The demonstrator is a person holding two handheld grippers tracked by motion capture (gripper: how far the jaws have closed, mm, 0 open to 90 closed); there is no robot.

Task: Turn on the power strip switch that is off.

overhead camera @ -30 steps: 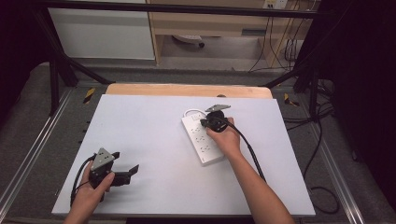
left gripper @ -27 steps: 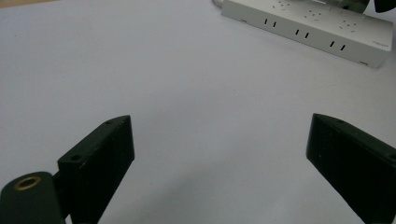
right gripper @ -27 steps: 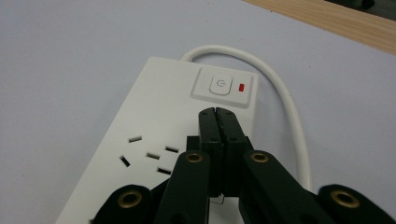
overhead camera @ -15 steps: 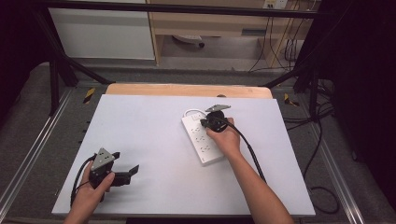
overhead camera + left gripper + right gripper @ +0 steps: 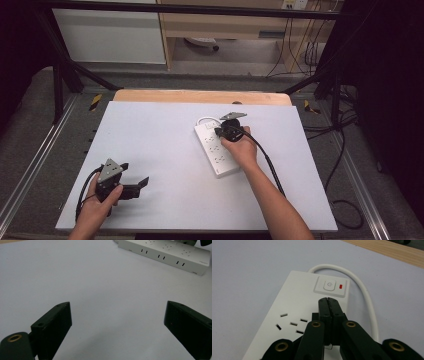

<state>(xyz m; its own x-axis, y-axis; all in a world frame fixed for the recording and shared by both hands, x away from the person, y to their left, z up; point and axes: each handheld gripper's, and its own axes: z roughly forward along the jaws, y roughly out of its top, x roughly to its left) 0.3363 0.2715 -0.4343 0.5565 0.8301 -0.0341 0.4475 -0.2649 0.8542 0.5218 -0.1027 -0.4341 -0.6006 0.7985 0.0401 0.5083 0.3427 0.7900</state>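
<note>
White power strip point(image 5: 216, 149) lies right of centre on the tabletop point(image 5: 165, 130), its red lamp lit. The right gripper point(image 5: 328, 300) hovers with fingers pressed together just short of the power button point(image 5: 329, 285); an off-centre push could skid the strip. The left gripper point(image 5: 142, 182) rests idle, fingers spread wide.

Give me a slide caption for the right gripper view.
Shut right tool poised over white power strip, just short of its power button.

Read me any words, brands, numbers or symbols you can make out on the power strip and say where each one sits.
Power symbol, a circle with a short stroke: on the white button at the cord end of the power strip, beside a red indicator.
Small grey marking on the strip's end in the left gripper view: too blurred to read.
No other readable words or numbers.
</note>
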